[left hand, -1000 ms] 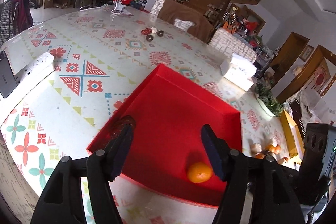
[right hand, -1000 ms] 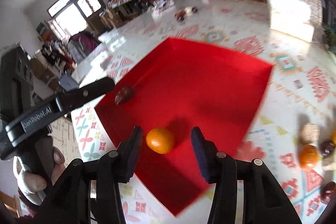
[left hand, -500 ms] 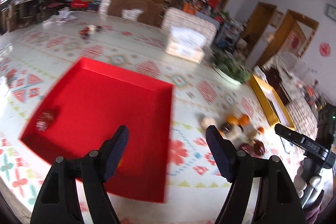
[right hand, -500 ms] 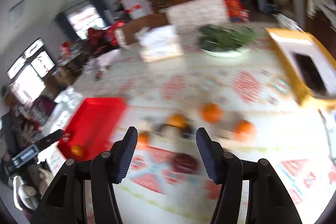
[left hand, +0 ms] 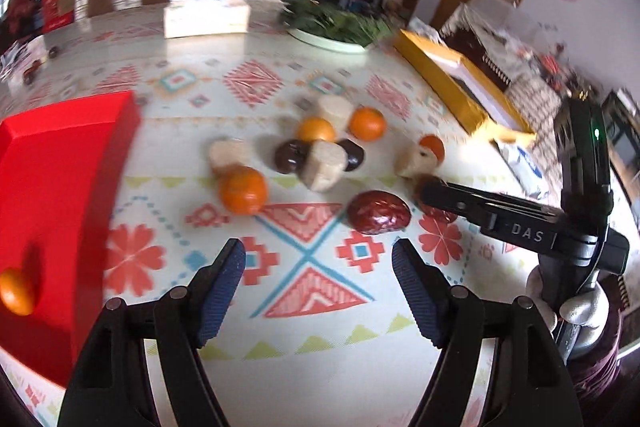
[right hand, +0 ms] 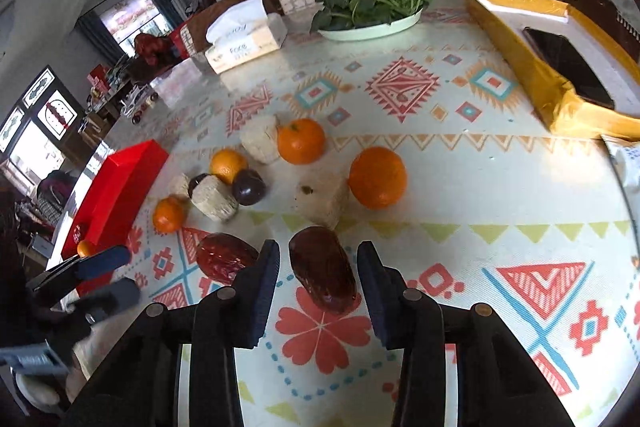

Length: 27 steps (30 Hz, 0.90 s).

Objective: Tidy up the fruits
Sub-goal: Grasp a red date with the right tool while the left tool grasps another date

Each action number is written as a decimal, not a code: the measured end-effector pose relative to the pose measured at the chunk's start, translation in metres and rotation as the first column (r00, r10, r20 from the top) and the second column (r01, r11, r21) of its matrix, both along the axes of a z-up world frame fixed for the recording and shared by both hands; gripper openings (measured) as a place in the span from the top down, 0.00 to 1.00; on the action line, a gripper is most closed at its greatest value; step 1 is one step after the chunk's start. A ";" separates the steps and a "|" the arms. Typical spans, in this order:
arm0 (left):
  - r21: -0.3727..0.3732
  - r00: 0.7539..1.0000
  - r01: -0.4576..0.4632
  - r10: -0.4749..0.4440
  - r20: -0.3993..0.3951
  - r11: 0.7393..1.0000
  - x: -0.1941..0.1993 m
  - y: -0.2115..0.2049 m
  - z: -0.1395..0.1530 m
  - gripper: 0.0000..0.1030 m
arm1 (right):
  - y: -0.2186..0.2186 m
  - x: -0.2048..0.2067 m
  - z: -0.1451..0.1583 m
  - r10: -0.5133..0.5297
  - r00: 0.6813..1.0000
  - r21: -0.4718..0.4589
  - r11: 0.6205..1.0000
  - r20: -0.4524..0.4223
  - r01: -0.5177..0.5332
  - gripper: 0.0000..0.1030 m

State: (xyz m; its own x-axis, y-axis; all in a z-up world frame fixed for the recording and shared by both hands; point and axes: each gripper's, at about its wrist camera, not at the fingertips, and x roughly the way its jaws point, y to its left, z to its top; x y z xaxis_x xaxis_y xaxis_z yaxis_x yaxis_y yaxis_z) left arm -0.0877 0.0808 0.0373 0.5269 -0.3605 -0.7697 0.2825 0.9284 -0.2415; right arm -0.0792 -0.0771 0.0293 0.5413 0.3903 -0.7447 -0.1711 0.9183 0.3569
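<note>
My right gripper (right hand: 318, 277) has been closing around a date (right hand: 322, 269) on the table (right hand: 480, 187), pads not visibly pressing yet. Its glossy skin could squirt out. My left gripper (left hand: 318, 281) hangs spread and empty near a second date (left hand: 378, 212).

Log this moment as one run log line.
left tongs: open, empty | right tongs: closing around red date, not gripped | red tray: one orange

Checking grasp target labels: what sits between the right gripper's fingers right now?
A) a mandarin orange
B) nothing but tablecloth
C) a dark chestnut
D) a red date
D: in the right wrist view a red date lies on the tablecloth between the fingers of the right gripper, with a visible gap on each side, so the pads are not yet pressing it; the jaws have just been closing around it.
</note>
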 end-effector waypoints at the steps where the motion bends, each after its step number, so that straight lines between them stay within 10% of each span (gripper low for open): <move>1: 0.009 1.000 0.005 -0.005 -0.003 1.000 0.003 -0.005 -0.001 0.27 | 0.001 0.001 -0.003 0.004 1.000 0.000 1.000 0.001 -0.004 0.59; 17: 0.164 0.989 0.142 -0.147 0.018 0.976 0.033 -0.079 -0.025 0.28 | -0.018 -0.005 0.007 -0.006 0.999 0.023 1.000 0.050 0.004 0.68; 20: 0.234 0.990 0.116 -0.131 0.051 0.965 0.029 -0.084 -0.026 0.49 | -0.022 -0.006 0.008 -0.016 0.999 0.024 1.000 0.048 0.015 0.68; 27: 0.091 0.998 0.042 -0.046 0.041 0.995 0.022 -0.044 -0.016 0.49 | -0.013 -0.011 0.016 -0.006 0.999 0.023 1.000 0.051 0.005 0.68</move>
State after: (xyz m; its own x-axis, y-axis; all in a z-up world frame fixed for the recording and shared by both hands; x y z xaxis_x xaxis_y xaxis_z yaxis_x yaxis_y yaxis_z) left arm -0.0654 0.0367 0.0210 0.5456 -0.3142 -0.7769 0.3318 0.9323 -0.1440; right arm -0.0902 -0.0905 0.0456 0.5809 0.4041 -0.7065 -0.1847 0.9108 0.3691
